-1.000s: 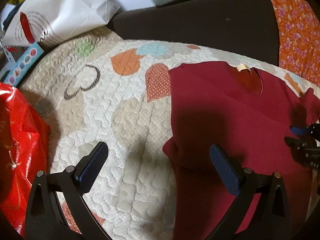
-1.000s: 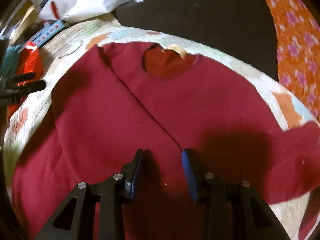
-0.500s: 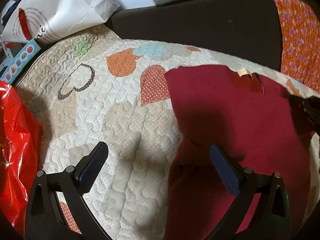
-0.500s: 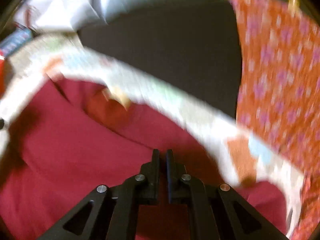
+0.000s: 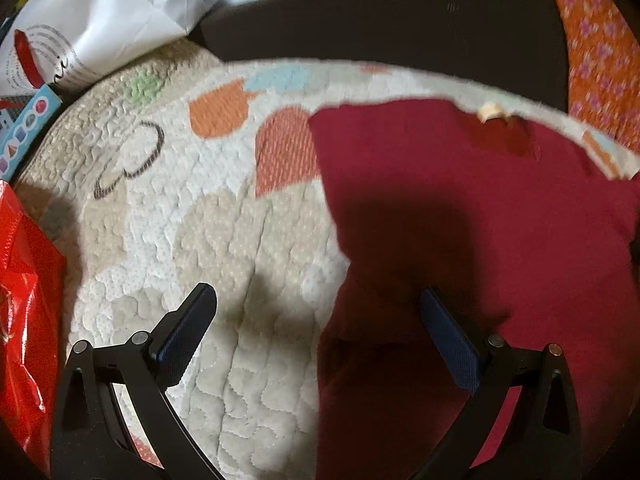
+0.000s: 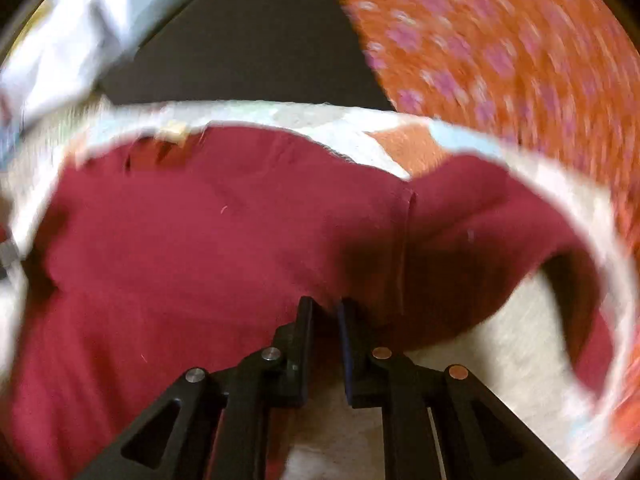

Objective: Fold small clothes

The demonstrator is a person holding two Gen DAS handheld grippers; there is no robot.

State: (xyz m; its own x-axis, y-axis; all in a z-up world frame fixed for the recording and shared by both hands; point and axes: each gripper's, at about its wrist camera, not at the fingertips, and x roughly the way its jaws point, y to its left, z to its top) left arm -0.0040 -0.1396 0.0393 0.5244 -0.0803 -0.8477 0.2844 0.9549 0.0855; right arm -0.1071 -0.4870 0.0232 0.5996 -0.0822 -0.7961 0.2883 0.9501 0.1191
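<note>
In the left wrist view, the left gripper (image 5: 316, 328) is hovering with its jaws spread wide and holding nothing, one finger over the quilt (image 5: 224, 248) and the other over the folded left edge of the red shirt (image 5: 480, 220), which is lying flat on the quilt with its collar toward the dark sofa back (image 5: 380, 20). A red bag (image 5: 24, 312) and a white paper bag (image 5: 100, 28) are sitting off to the left. In the right wrist view, badly blurred, the right gripper (image 6: 325, 320) is parting its nearly closed jaws at the shirt's right side, with cloth seemingly between them. Only this view is showing the loose right sleeve (image 6: 500, 216) draping outward; only the left is showing the tidy folded edge. If the cloth is snagging on the pads as they release, the sleeve could be dragged out of place.
</note>
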